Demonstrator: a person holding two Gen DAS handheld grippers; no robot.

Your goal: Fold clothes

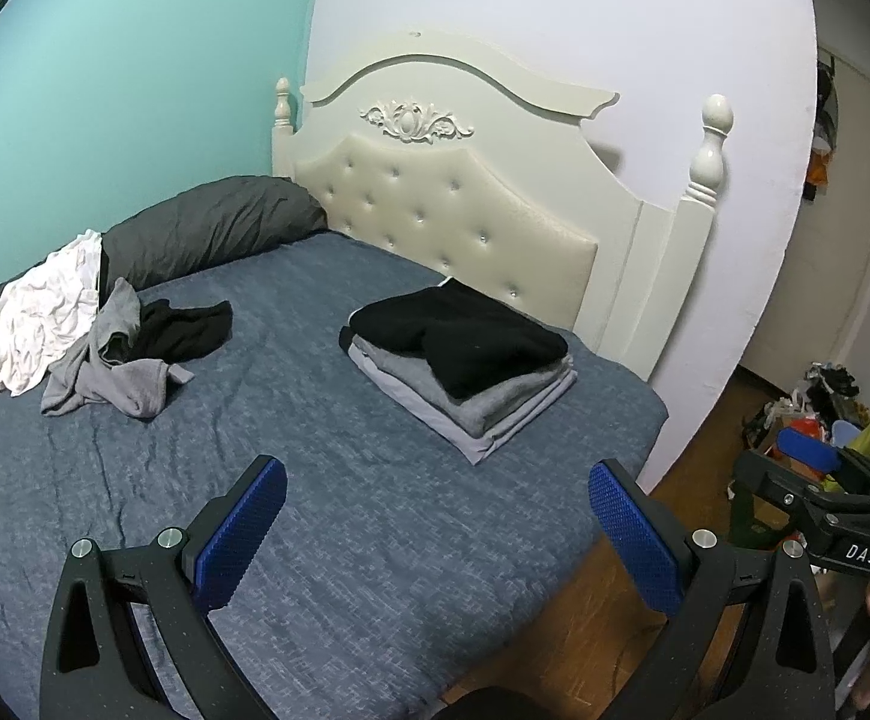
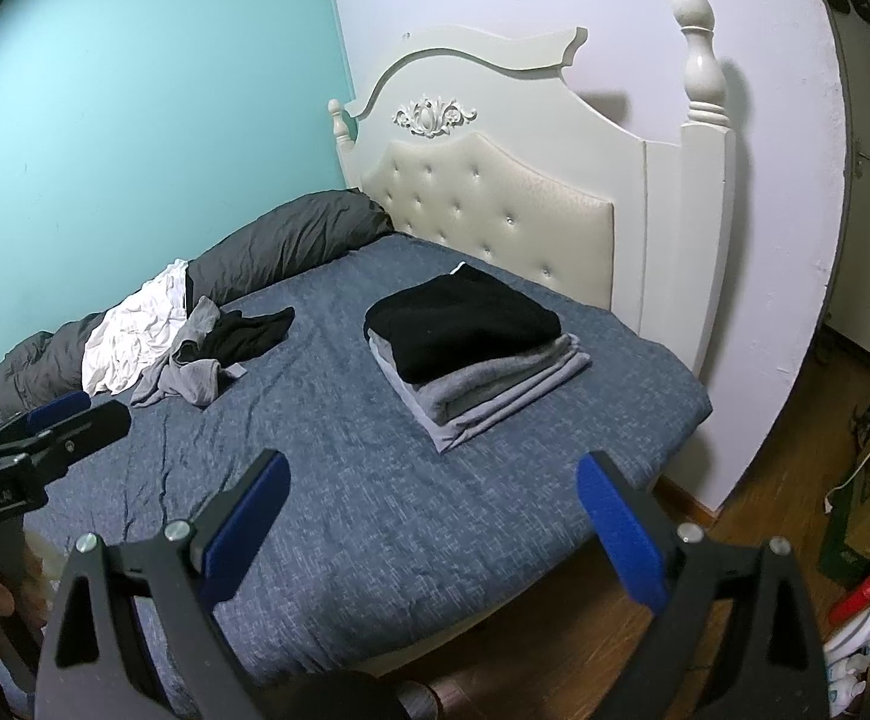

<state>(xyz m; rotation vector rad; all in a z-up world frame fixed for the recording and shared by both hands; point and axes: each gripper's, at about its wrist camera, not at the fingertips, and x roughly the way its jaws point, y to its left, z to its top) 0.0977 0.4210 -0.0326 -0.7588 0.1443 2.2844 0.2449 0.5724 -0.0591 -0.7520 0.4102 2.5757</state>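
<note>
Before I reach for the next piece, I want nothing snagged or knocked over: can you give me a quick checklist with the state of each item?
1. Left gripper open and holding nothing: ok.
2. Right gripper open and holding nothing: ok.
3. Folded stack sits squarely on the bed, black piece on top: ok.
4. Unfolded pile apart from the stack, with bare bedding between: ok.
5. Grey garment free to lift alone: not ok, it overlaps the black garment and white garment.
6. How many pieces are in the pile: cannot tell.
</note>
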